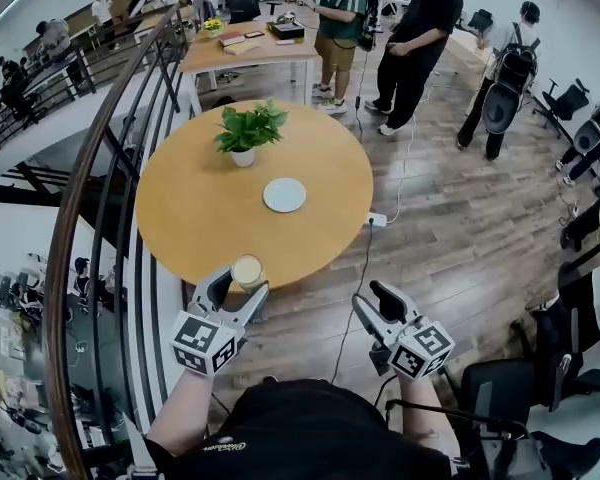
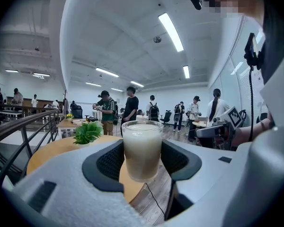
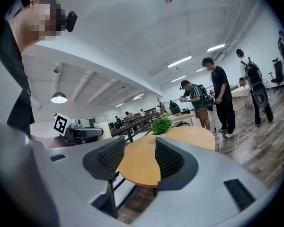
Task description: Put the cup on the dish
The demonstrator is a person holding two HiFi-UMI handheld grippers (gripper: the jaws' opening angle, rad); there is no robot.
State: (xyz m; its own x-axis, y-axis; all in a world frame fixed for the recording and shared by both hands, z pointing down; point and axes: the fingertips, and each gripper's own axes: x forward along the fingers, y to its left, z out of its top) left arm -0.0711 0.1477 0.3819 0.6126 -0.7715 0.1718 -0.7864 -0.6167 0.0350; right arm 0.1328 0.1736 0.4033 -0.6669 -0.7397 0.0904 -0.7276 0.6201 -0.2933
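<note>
Evidently the carry step is in hand: the left claw [image 1: 242,286] is pinching the cup [image 1: 247,270], its two dark pads pressed on either side of the glass, which stands upright and is filled nearly to the brim with a pale, milky liquid. The cup sits at the claw's tip, over the near edge of the round wooden table [image 1: 190,208]; whether its base rests on the wood or hangs just clear of it cannot be told. The dish [image 1: 284,195], a bare white plate, lies well ahead of that claw and a little to its right, with a potted plant [image 1: 248,130] further on beyond it. The right claw [image 1: 373,303] is to the right of the left one, off the table over the floor, jaws spread with nothing between them. The next move likely calls for a level, unhurried reach forward and slightly right, keeping the cup vertical so the full liquid does not slop. Then it should be lowered squarely onto the dish's middle before the pads let go.
</note>
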